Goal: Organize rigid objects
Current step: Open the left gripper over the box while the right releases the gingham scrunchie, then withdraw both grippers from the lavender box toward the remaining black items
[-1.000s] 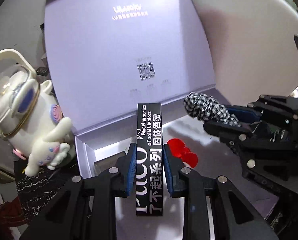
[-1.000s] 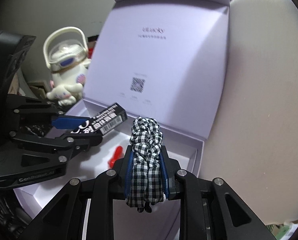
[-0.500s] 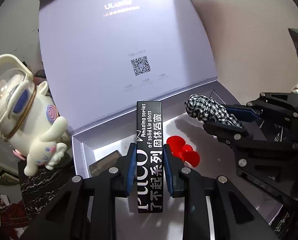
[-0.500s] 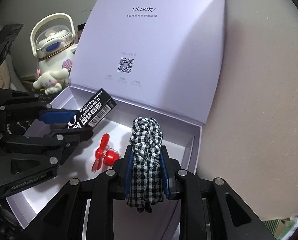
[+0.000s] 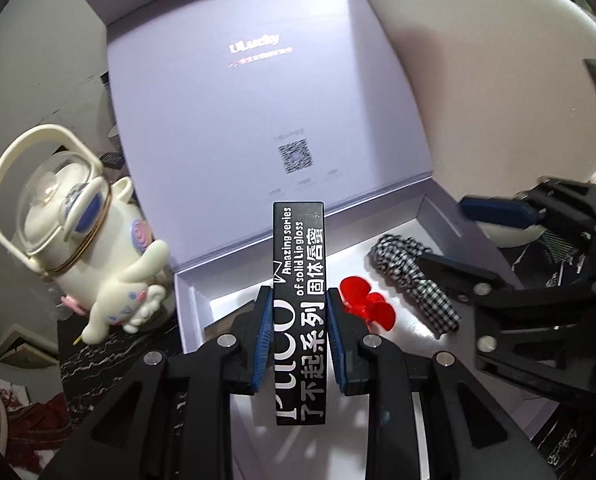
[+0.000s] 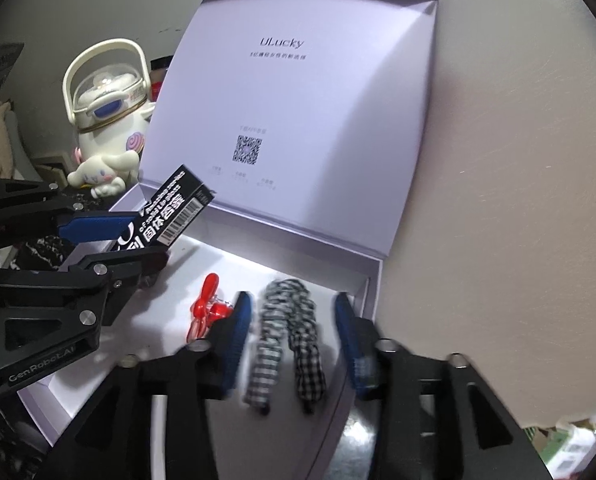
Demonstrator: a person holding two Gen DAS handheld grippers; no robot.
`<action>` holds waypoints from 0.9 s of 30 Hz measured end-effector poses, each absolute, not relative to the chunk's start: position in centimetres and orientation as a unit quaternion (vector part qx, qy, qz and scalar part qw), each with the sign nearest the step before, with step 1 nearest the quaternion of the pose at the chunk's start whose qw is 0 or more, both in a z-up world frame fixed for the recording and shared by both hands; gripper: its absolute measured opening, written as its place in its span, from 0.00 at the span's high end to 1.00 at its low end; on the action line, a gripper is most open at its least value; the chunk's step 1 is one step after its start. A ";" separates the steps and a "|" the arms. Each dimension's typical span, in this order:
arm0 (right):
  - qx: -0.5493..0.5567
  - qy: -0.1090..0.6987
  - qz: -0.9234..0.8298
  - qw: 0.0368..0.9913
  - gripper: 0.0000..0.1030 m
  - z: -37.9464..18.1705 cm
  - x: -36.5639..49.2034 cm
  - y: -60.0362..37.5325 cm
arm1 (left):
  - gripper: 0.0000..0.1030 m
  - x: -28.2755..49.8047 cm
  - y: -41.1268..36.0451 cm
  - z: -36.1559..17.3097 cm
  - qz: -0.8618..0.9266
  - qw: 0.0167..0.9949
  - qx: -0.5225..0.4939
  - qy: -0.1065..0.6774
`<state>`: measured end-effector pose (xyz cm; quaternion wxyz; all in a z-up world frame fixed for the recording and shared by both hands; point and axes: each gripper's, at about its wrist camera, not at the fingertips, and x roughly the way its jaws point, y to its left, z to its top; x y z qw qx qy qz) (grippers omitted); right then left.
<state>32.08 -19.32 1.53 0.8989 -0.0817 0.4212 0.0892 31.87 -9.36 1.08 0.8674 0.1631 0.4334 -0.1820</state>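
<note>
Behind everything stands the lavender box (image 6: 371,280), lid up. Right gripper (image 6: 294,320) jaws are opening, the checked scrunchie (image 6: 286,332) loose between them on the box floor. Left gripper (image 5: 296,336) clamps the black lip-gloss carton (image 5: 299,280) over the box; released from there it could strike the red clip (image 5: 367,304).

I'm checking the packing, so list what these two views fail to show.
- Dark item in the lilac box, left wrist view: mostly behind the left gripper.
- Checked scrunchie, right wrist view: blurred between the right gripper's opening jaws; resting or falling, unclear.
- Black lip gloss box: lower end hidden between the fingers.
</note>
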 end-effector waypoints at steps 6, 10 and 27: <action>-0.081 0.421 0.077 0.900 0.45 2.4 31.6 -19.4 | 0.75 31.9 -9.1 1.1 -0.172 0.864 0.163 0.443; -0.079 0.422 0.071 0.900 0.45 2.6 31.6 -19.4 | 0.75 32.2 -8.8 1.4 -0.171 0.864 0.160 0.445; -0.078 0.388 0.069 0.916 0.42 6.9 27.1 -21.2 | 0.75 27.5 -7.8 7.5 -0.163 0.891 0.144 0.399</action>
